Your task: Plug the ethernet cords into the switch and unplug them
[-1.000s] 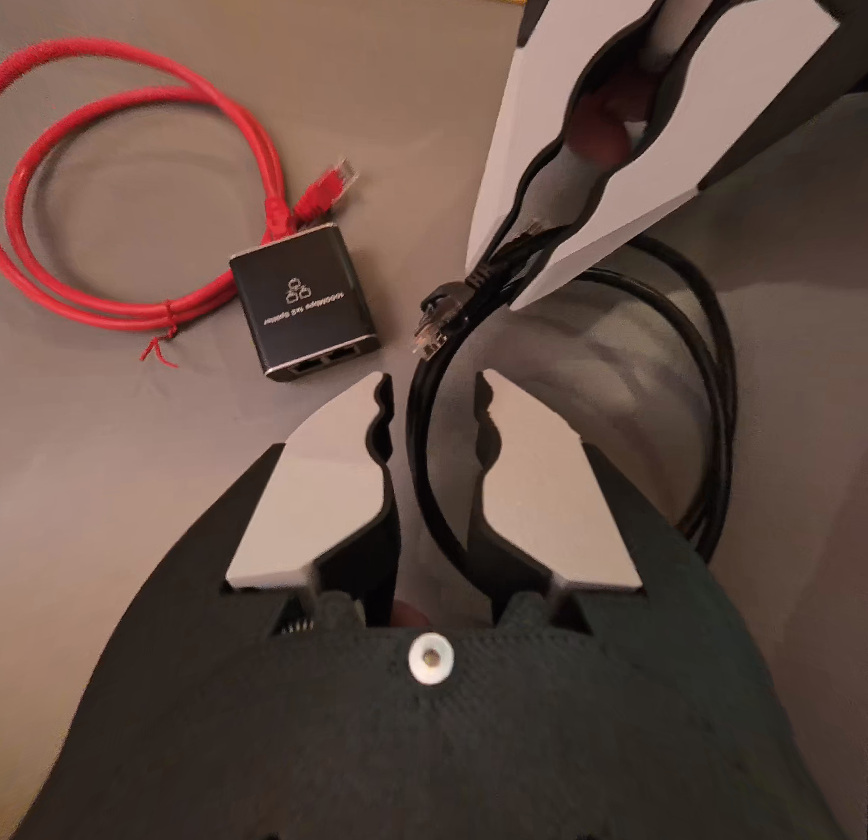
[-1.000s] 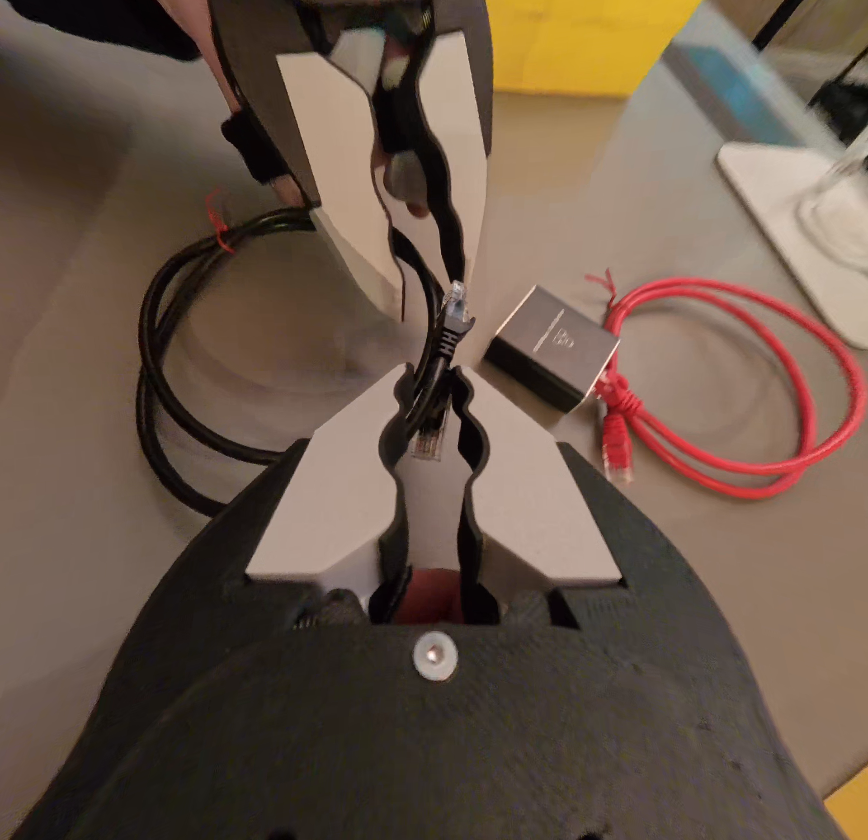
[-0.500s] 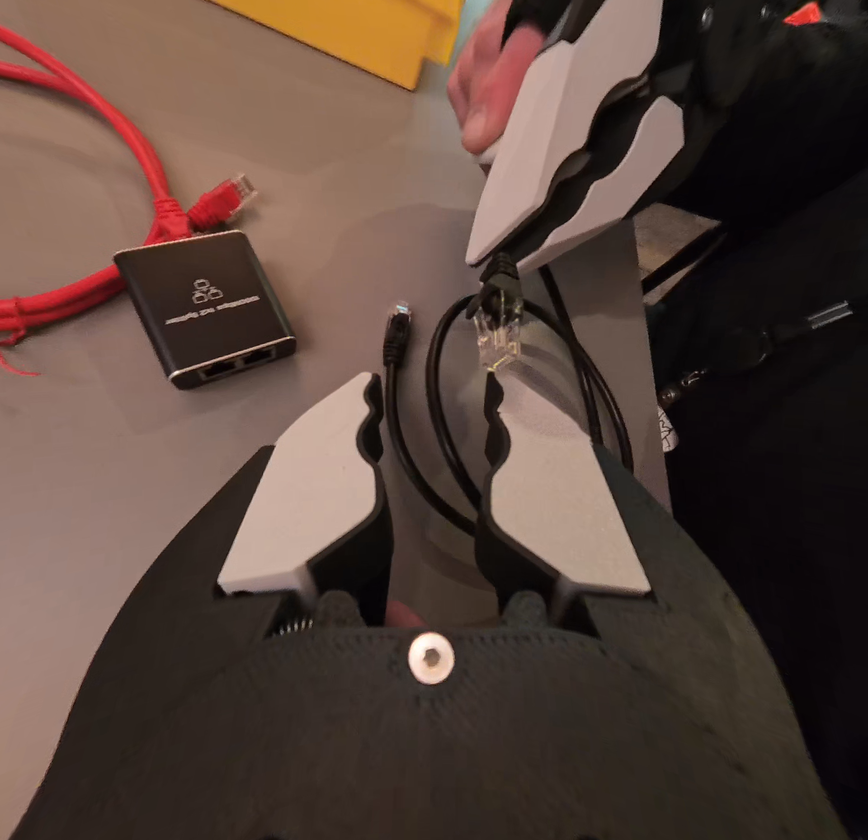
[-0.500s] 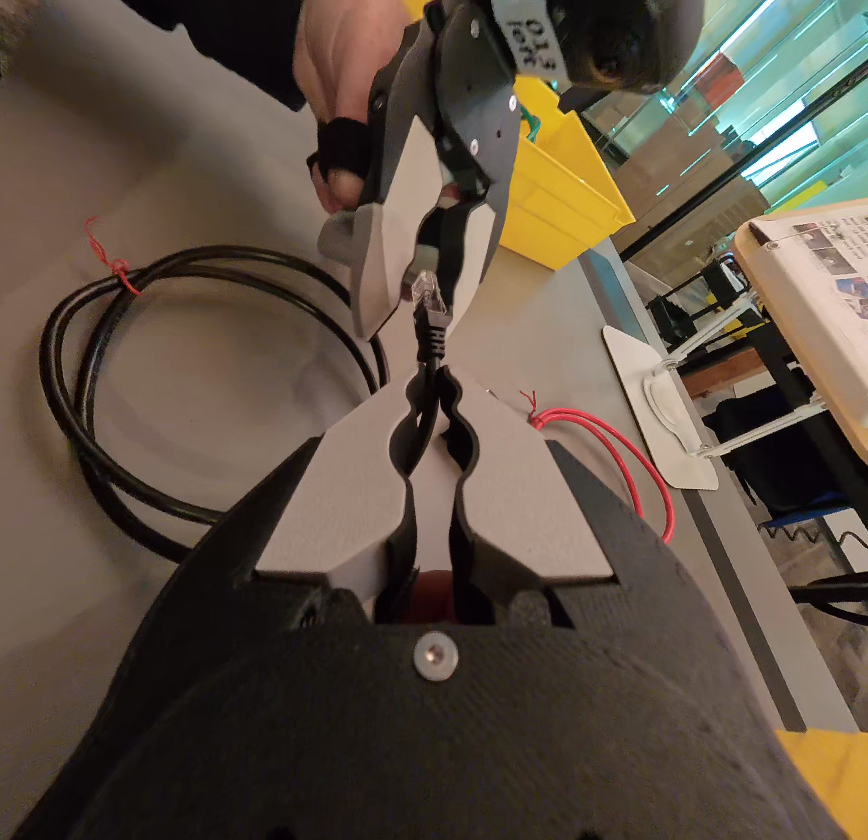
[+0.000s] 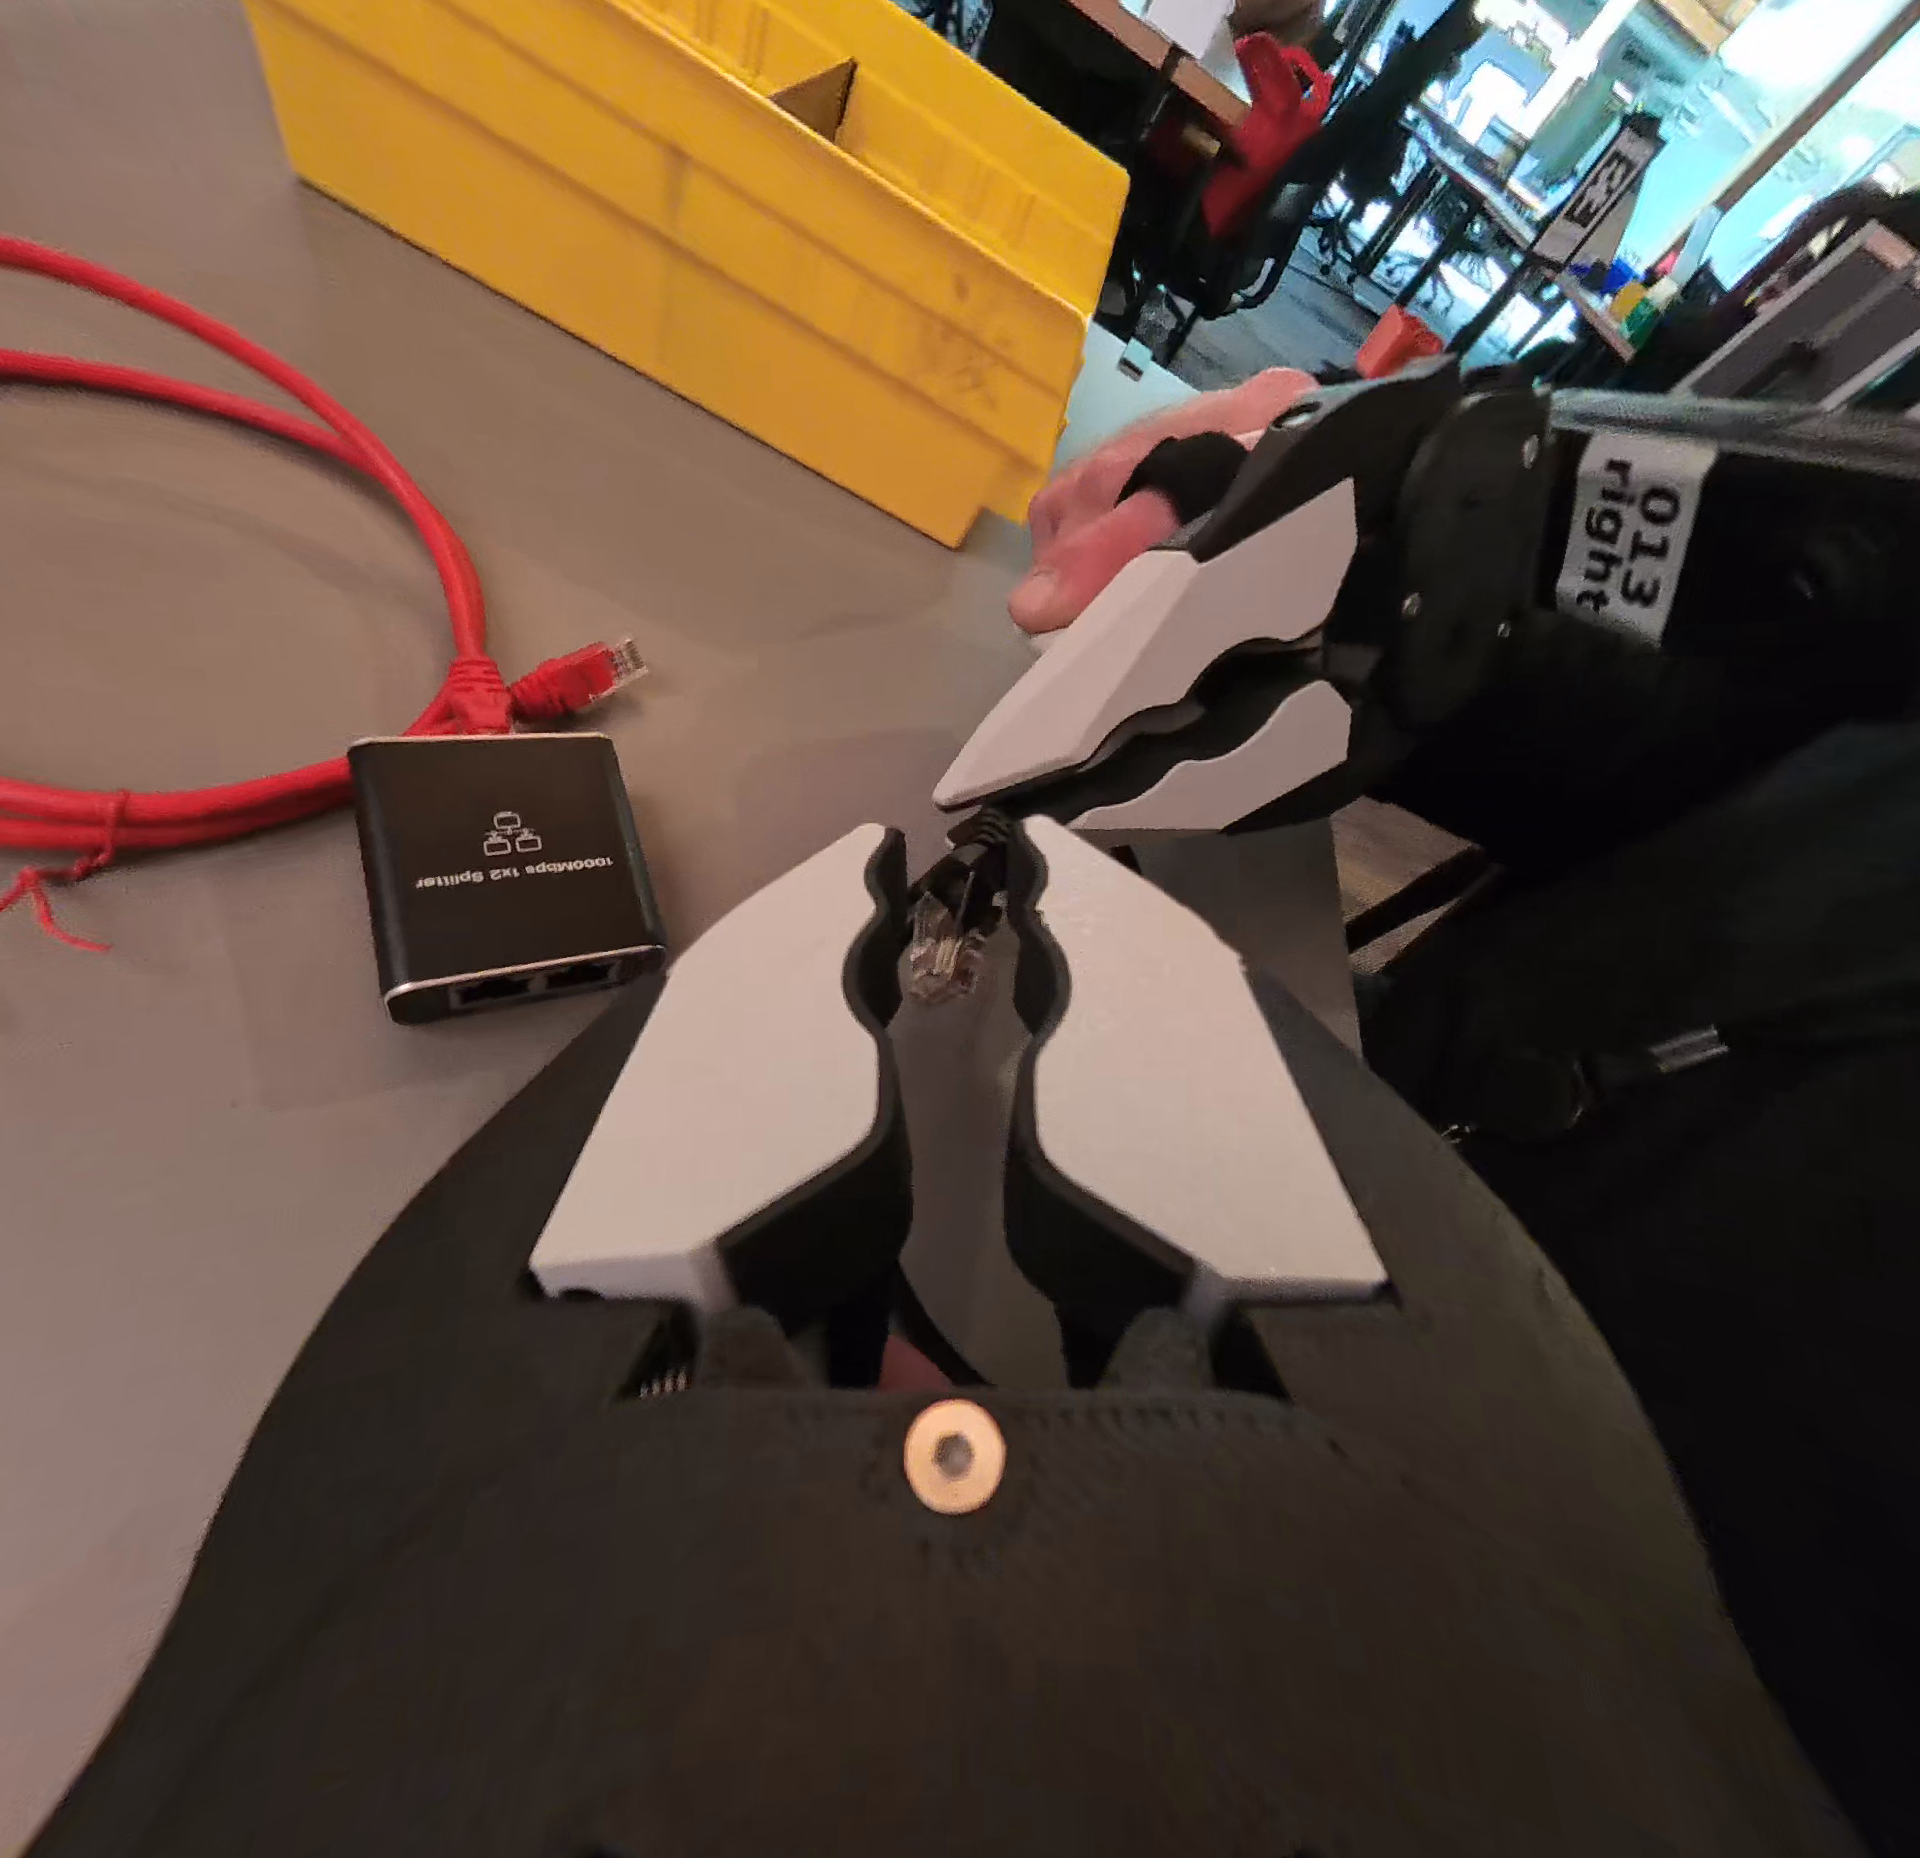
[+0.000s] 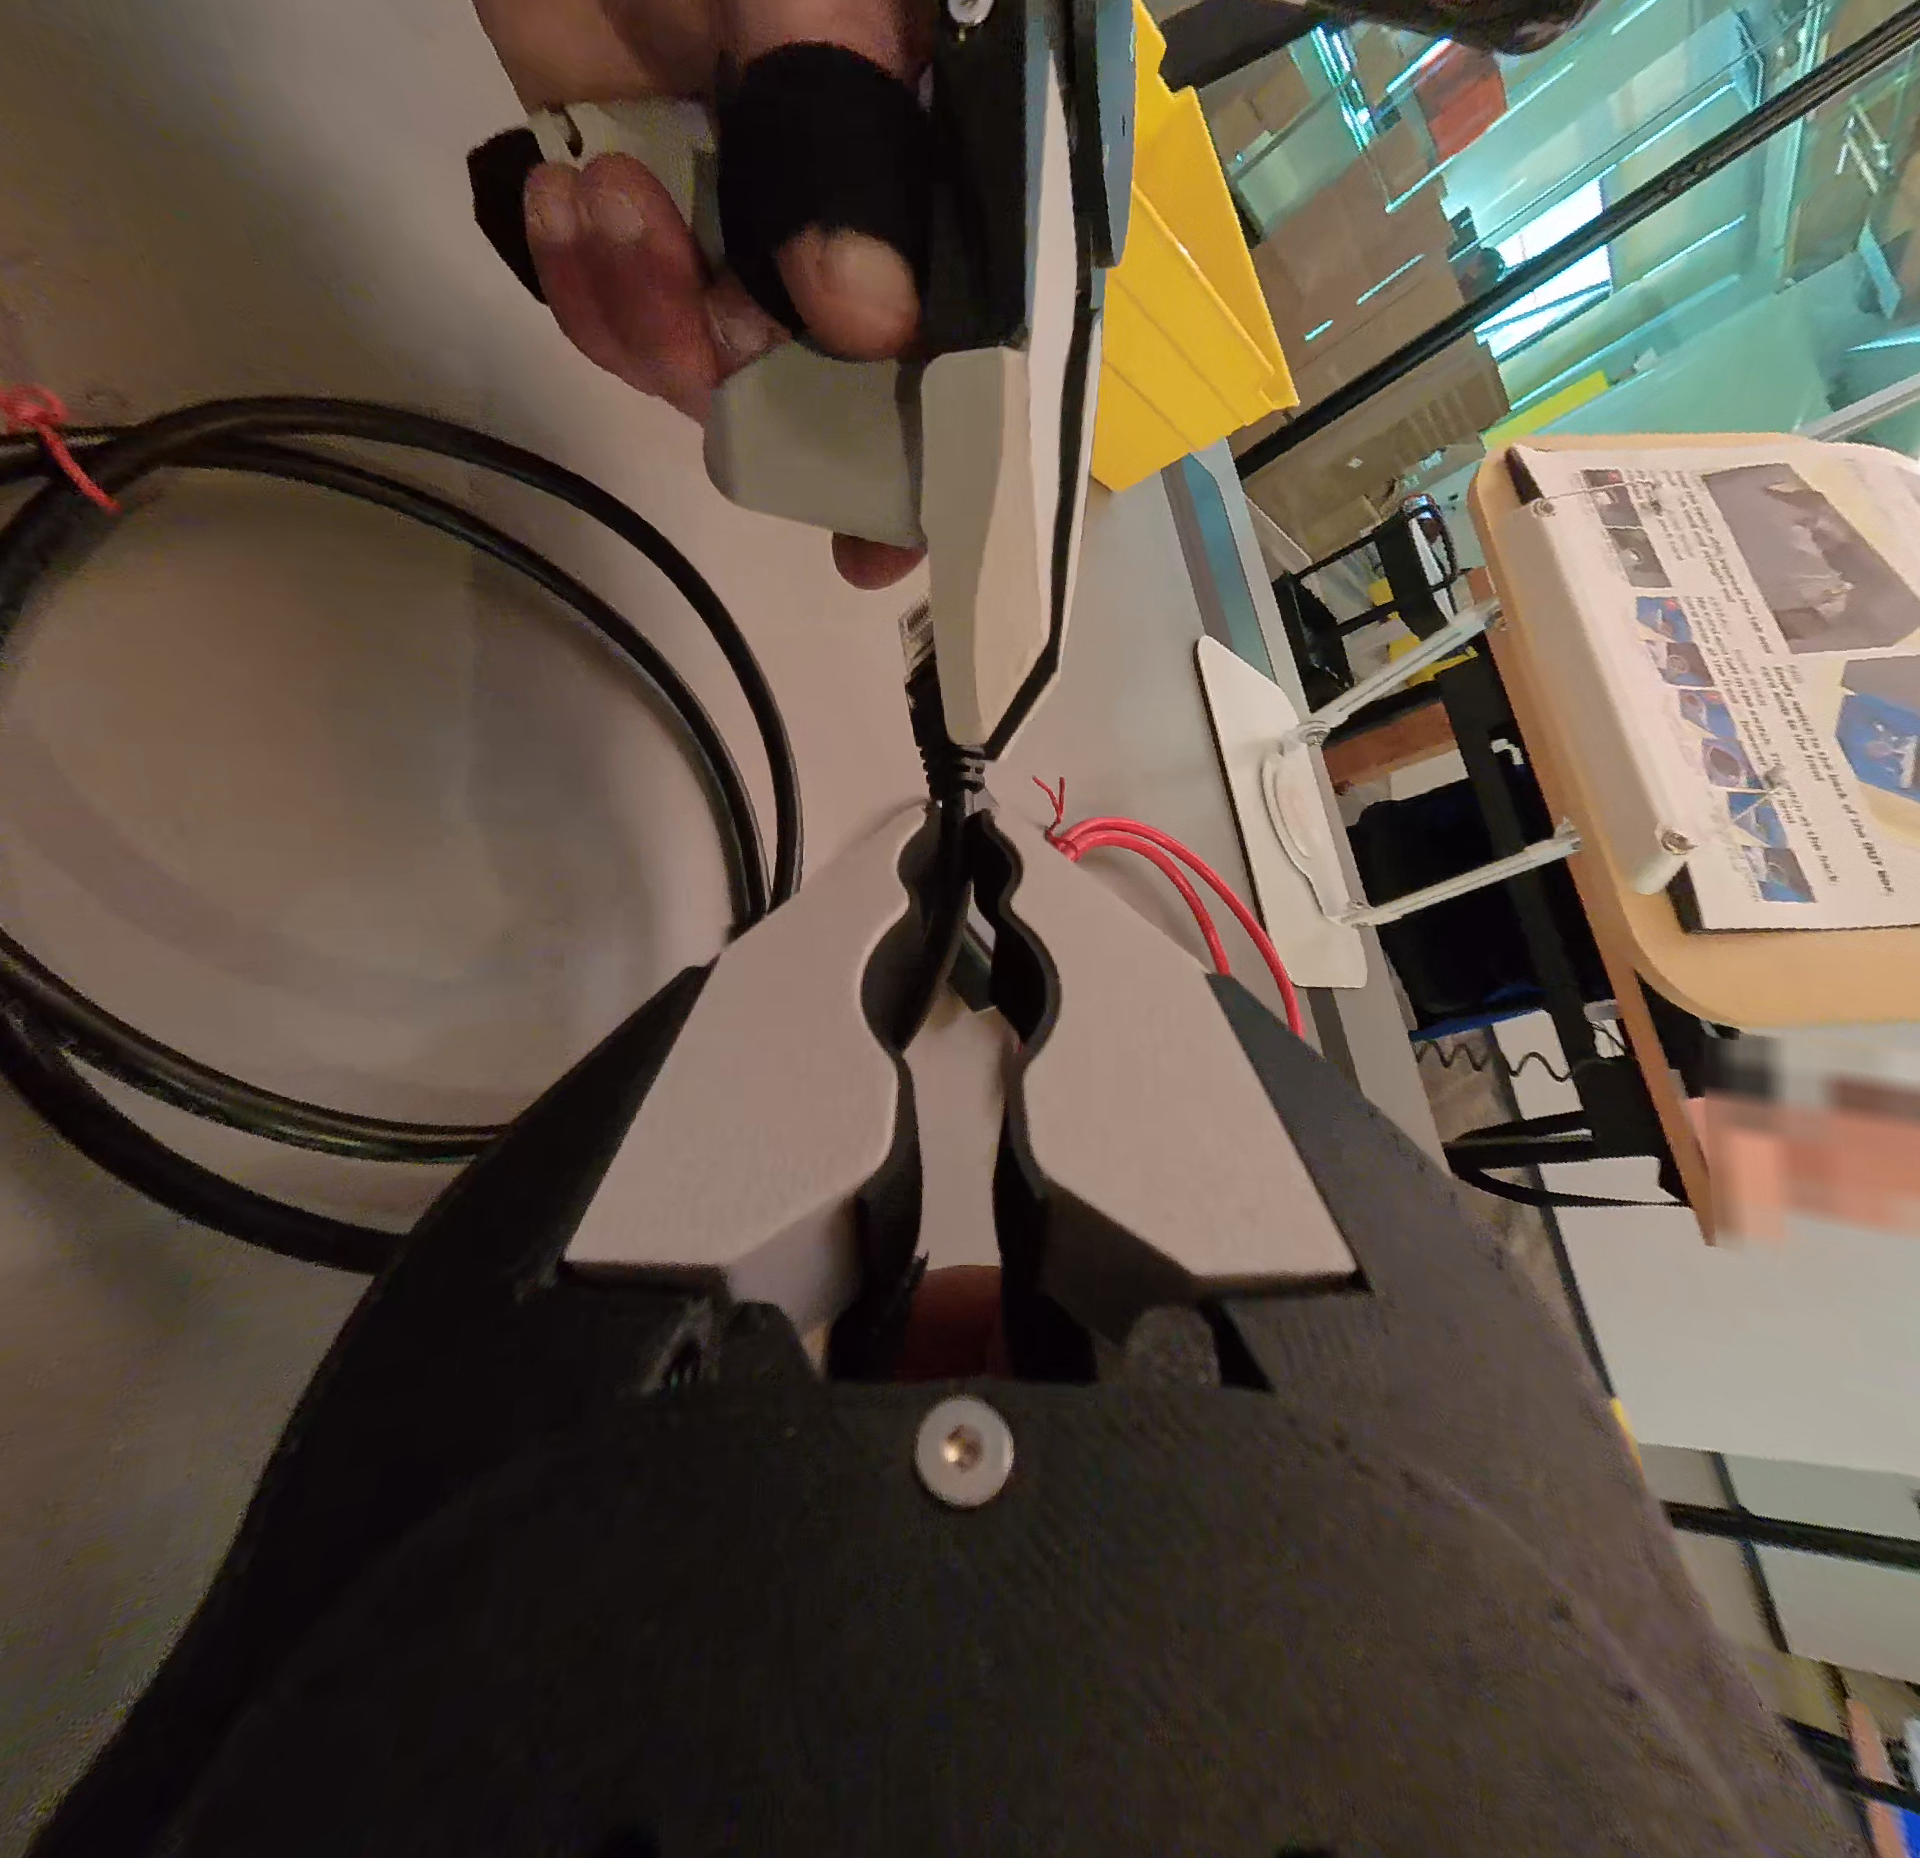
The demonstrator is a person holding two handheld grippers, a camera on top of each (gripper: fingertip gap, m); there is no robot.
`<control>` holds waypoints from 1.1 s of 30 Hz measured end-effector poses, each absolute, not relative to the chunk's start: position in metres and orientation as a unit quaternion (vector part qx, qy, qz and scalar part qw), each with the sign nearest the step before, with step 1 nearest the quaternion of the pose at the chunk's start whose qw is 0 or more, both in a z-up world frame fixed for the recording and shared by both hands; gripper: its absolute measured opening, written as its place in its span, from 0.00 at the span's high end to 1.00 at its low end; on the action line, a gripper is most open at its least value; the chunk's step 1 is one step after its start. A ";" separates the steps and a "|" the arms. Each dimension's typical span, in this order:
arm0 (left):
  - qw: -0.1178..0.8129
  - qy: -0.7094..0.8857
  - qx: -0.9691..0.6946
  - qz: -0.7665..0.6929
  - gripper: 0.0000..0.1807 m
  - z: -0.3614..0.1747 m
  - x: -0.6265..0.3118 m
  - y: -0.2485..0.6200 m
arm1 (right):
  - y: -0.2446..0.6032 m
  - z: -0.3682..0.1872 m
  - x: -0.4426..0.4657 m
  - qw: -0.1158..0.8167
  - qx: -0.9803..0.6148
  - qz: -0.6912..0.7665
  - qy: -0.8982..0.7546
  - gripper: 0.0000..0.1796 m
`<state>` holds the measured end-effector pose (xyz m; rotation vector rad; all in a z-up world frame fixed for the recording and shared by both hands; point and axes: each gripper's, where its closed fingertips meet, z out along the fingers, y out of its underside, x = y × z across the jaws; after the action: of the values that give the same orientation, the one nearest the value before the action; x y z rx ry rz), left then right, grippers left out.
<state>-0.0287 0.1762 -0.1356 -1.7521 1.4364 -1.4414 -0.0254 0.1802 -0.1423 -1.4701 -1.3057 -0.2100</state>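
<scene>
The right gripper pinches the black cord just behind its plug, which sits between the left gripper's narrowed fingers; contact unclear. The switch lies on the table, with the red cord behind it.

Two grippers meet nose to nose over one black ethernet cord.

The right gripper has its jaws pinched on the black ethernet cord just behind the clear plug, which points up beside the left gripper coming down from above, a person's hand around its handle. The cord's coil lies left on the grey table; a red cable and a yellow bin sit to the right.
</scene>
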 end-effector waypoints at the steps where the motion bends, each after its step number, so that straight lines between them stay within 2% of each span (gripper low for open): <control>1: 0.221 0.517 -0.638 -0.527 0.91 -0.136 -0.029 0.176 | 0.181 -0.143 -0.025 0.550 -0.619 -0.094 -0.553 0.99; 5: 0.216 0.517 -0.651 -0.512 0.84 -0.141 -0.032 0.180 | 0.183 -0.138 -0.024 0.556 -0.611 -0.115 -0.552 0.98; 8: 0.212 0.519 -0.643 -0.522 0.90 -0.137 -0.031 0.176 | 0.183 -0.137 -0.024 0.556 -0.609 -0.122 -0.553 0.99; 12: 0.224 0.530 -0.643 -0.505 0.91 -0.139 -0.031 0.177 | 0.185 -0.140 -0.023 0.556 -0.614 -0.117 -0.548 0.98; 15: 0.237 0.556 -0.636 -0.480 0.91 -0.141 -0.034 0.178 | 0.177 -0.135 -0.032 0.568 -0.630 -0.034 -0.529 0.86; 18: 0.255 0.592 -0.603 -0.471 0.91 -0.134 -0.033 0.168 | 0.172 -0.142 -0.034 0.547 -0.661 0.045 -0.511 0.80; 21: 0.280 0.634 -0.577 -0.432 0.91 -0.136 -0.031 0.160 | 0.168 -0.140 -0.038 0.543 -0.671 0.102 -0.495 0.87; 27: 0.337 0.696 -0.509 -0.377 0.91 -0.130 -0.031 0.150 | 0.157 -0.144 -0.040 0.490 -0.709 0.237 -0.448 0.87; 33: 0.356 0.736 -0.455 -0.353 0.92 -0.124 -0.035 0.143 | 0.145 -0.135 -0.049 0.477 -0.695 0.308 -0.441 0.96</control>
<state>-0.0352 0.1432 -0.1241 -1.1760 1.9006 -0.9129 -0.0490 0.1446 -0.1349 -1.6975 -1.0772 0.7526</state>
